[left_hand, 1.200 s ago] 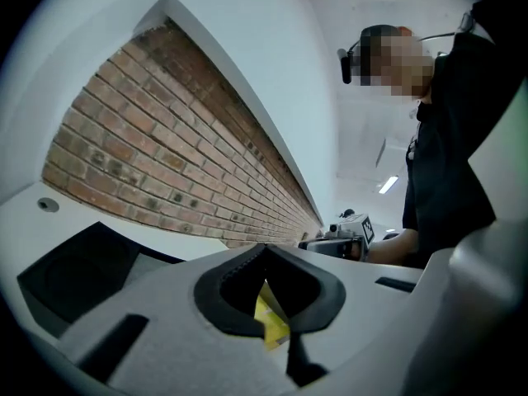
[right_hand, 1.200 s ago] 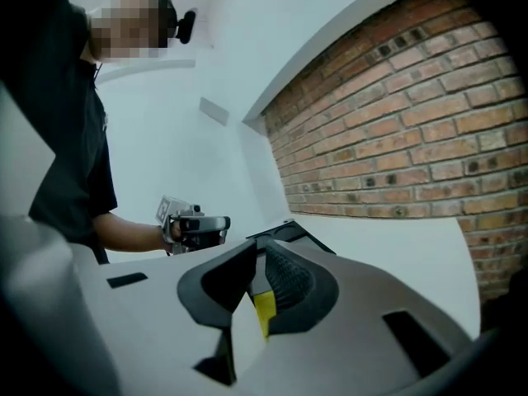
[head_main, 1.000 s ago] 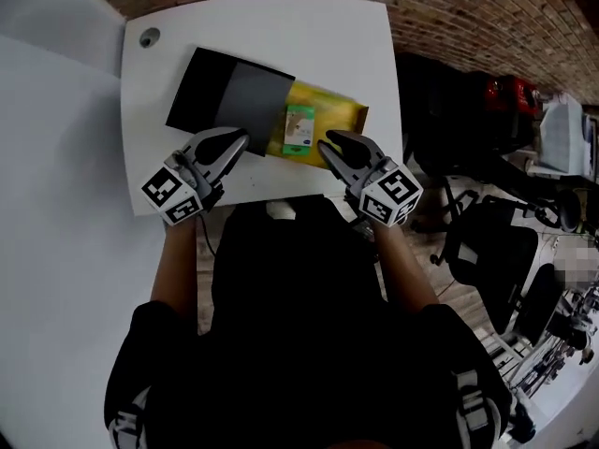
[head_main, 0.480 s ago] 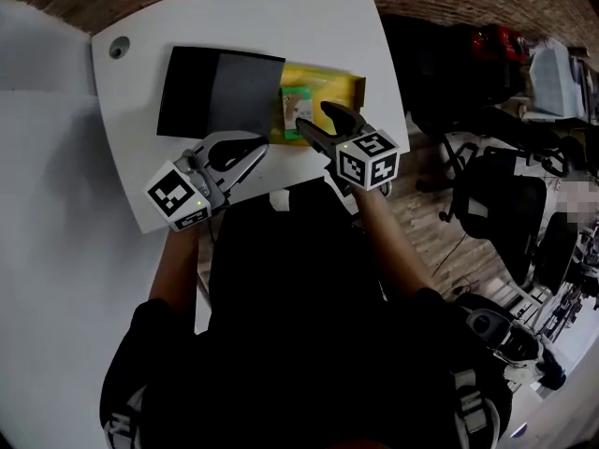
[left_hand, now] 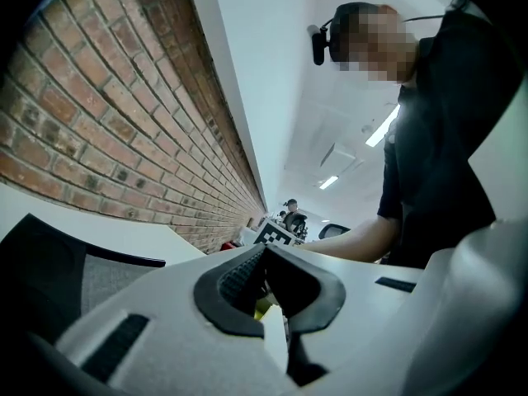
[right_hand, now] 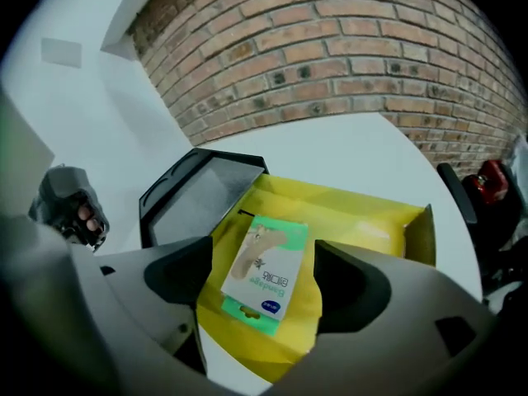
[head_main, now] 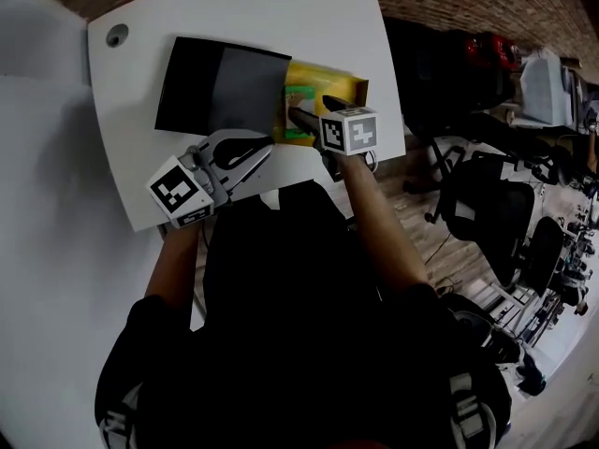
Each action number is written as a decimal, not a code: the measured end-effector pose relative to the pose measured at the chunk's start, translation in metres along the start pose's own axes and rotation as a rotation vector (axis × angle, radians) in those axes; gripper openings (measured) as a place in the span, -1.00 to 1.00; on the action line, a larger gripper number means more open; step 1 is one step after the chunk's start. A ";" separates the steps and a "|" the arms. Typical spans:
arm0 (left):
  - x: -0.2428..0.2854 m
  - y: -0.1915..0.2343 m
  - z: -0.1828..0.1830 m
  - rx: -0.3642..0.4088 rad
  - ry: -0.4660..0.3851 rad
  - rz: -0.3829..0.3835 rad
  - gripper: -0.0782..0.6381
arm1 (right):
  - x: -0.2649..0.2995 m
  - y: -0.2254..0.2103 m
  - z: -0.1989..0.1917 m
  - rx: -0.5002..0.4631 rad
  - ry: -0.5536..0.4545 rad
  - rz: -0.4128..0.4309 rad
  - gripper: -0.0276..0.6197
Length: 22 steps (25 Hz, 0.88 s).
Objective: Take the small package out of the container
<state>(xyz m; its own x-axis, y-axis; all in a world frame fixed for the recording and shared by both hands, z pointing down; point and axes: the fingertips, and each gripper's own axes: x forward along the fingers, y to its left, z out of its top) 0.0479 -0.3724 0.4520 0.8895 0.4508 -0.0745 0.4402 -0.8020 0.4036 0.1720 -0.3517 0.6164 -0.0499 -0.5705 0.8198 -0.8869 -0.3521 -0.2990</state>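
The small green-and-white package [right_hand: 264, 275] lies flat in the open yellow container [right_hand: 371, 221] on the white table [head_main: 281, 17]. My right gripper [right_hand: 264, 277] points steeply down over it. Its jaws have just been opening and stand wide, one on each side of the package, with the pads clear of it. In the head view the right gripper [head_main: 309, 110] covers most of the package [head_main: 299, 90]. The left gripper [head_main: 265, 144] hovers near the table's front edge, left of the container, with its fingertips together and nothing held. The left gripper [left_hand: 264, 254] view shows no package.
A black lid [head_main: 220, 87] lies against the container's left side. A round cable hole [head_main: 117, 36] sits at the table's far left corner. Brick wall runs behind the table. Office chairs [head_main: 477, 204] stand on the floor to the right.
The right gripper has come down and leftward over the package, tilting steeply, and its jaws have spread apart. The left gripper has hardly shifted.
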 end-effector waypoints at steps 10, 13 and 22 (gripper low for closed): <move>-0.012 0.013 -0.004 -0.019 -0.022 0.004 -0.74 | 0.033 -0.006 -0.011 0.073 0.131 -0.036 0.30; -0.016 0.017 -0.005 -0.024 -0.026 0.014 -0.74 | 0.039 -0.005 -0.017 0.042 0.178 -0.043 0.30; -0.029 0.026 -0.009 -0.037 -0.033 0.032 -0.74 | 0.048 -0.004 -0.026 -0.062 0.250 -0.097 0.30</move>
<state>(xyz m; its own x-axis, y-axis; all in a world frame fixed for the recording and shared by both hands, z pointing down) 0.0329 -0.4028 0.4732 0.9069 0.4115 -0.0906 0.4072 -0.8005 0.4399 0.1616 -0.3581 0.6696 -0.0682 -0.3322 0.9407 -0.9192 -0.3457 -0.1887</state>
